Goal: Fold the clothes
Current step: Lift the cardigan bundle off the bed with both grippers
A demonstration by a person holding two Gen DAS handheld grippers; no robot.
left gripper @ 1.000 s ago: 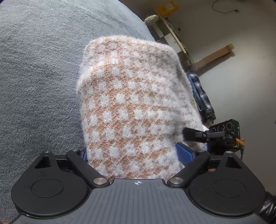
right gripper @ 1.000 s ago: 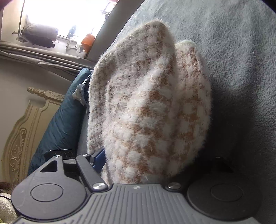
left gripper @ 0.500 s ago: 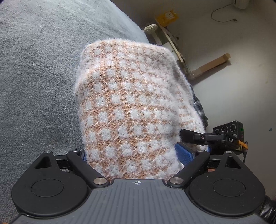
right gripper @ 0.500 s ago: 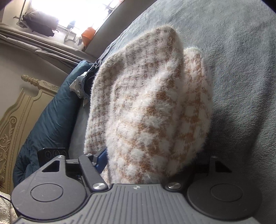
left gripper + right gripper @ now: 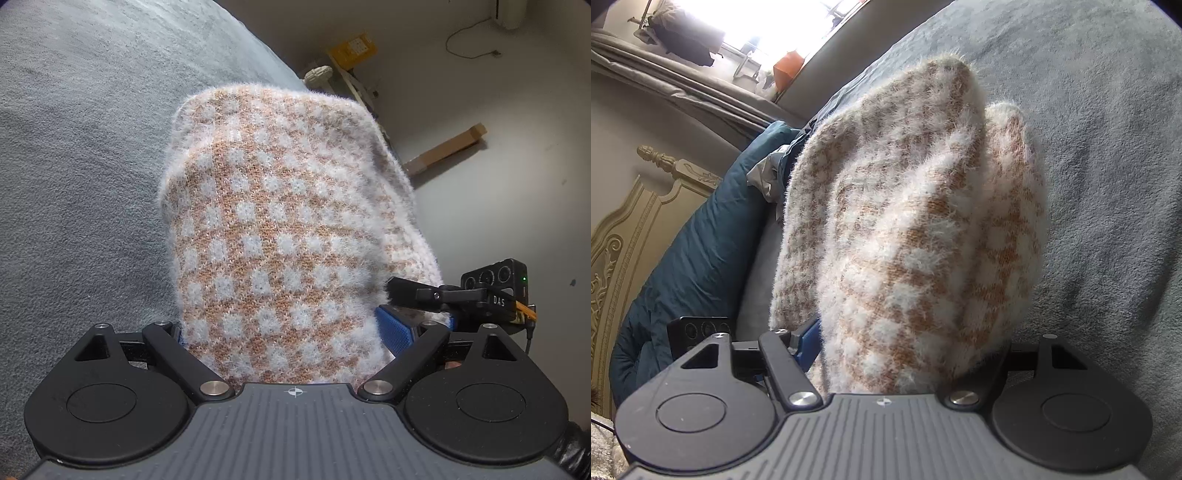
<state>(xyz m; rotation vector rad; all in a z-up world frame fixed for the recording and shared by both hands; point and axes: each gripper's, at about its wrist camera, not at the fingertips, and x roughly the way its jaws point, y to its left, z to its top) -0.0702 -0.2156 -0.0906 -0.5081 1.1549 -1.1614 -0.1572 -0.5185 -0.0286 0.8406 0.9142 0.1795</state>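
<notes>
1. The left gripper (image 5: 291, 328) holds a folded bundle of a fuzzy checked sweater (image 5: 288, 229); the knit, tan with pale squares, fills the whole gap between its jaws, which stand wide and press on it from both sides.
2. One blue finger pad (image 5: 395, 330) shows at the right jaw, pushed into the knit; the left pad is almost fully buried in the fabric.
3. Ahead of the left jaws the sweater rises as a thick, rounded slab, lifted off the grey fleece blanket (image 5: 74, 147) that spreads to the left of the jaws and beyond them.
4. Just right of the left jaws, the right gripper (image 5: 454, 295) comes in from the side and bites into the same bundle's edge.
5. Right of the jaws and farther off, a pale floor (image 5: 517, 184) shows with a cardboard tube (image 5: 443, 149) lying on it.
6. In the right wrist view the right gripper (image 5: 901, 350) clamps the sweater (image 5: 912, 229) too: layered folds fill the space between its jaws, and only the left blue pad (image 5: 809, 341) peeks out.
7. Ahead of these jaws the folds stand up in two rounded lobes above the blanket (image 5: 1108, 147).
8. Left of the right jaws lie a teal duvet (image 5: 694, 251) and a carved cream headboard (image 5: 624, 229).
</notes>
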